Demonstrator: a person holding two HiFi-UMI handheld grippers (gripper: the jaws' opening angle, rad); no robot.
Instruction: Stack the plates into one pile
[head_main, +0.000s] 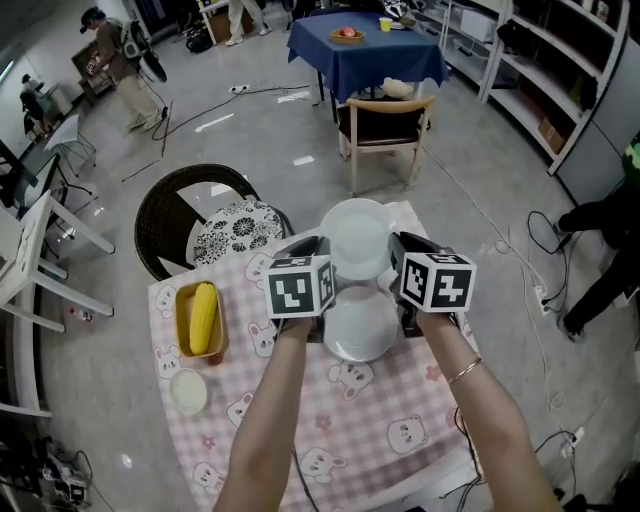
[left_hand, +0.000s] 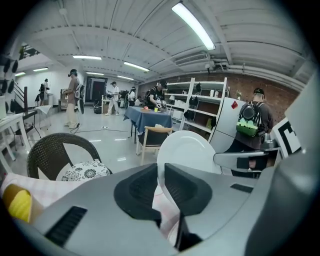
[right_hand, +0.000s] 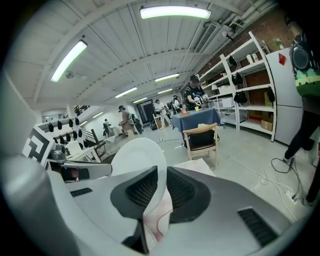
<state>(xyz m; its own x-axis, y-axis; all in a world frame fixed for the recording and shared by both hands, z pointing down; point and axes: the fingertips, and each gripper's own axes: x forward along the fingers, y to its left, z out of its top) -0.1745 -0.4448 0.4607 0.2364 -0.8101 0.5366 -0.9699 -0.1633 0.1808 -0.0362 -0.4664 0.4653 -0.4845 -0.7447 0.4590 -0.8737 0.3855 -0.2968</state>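
A white plate (head_main: 358, 238) is held between both grippers, off the pink checked tablecloth (head_main: 380, 430). By the left gripper (head_main: 318, 250) it is pinched at its nine o'clock rim, and by the right gripper (head_main: 398, 250) at its three o'clock rim. In each gripper view the jaws are seen drawn narrow, with the plate's edge clamped between the dark ribbed pads and the plate rising beyond them. In the left gripper view the right gripper is seen at the plate's far edge.

A second white plate (head_main: 360, 325) is seen lying flat on the cloth at six o'clock from the held plate, between the two marker cubes in the head view. At nine o'clock from this second plate a yellow dish (head_main: 183, 300) is set, with a corn cob (head_main: 203, 317) in it. A small white bowl (head_main: 188, 392) is placed at six o'clock from the dish. Beyond the table's far left corner a wicker chair (head_main: 165, 215) with a patterned cushion (head_main: 235, 232) is seen.
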